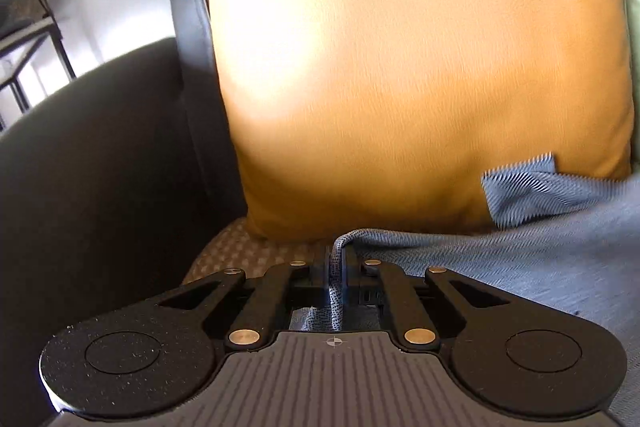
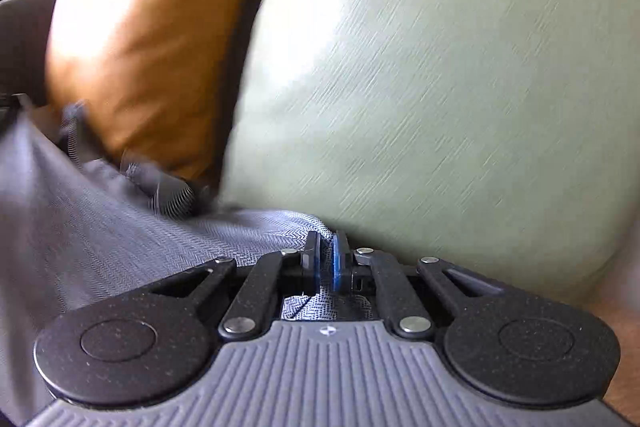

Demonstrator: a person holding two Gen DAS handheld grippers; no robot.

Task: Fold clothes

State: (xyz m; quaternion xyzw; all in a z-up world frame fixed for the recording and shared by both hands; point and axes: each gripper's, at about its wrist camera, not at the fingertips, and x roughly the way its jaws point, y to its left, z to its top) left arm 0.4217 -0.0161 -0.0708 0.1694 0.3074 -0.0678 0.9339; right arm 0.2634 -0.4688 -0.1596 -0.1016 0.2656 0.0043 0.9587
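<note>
Both the left gripper (image 1: 337, 259) and the right gripper (image 2: 326, 259) are pinching an edge of the blue-grey garment (image 1: 520, 247) (lying against the orange cushion (image 1: 400, 67) and green cushion (image 2: 440, 87)), seemingly beginning a fold, which next needs an even carry-over.

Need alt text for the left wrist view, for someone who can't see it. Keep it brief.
The left gripper is shut on a bunched edge of blue-grey cloth that spreads away to the right over a sofa seat. Right behind it an orange cushion fills most of the view, with the sofa's dark armrest on the left.
</note>
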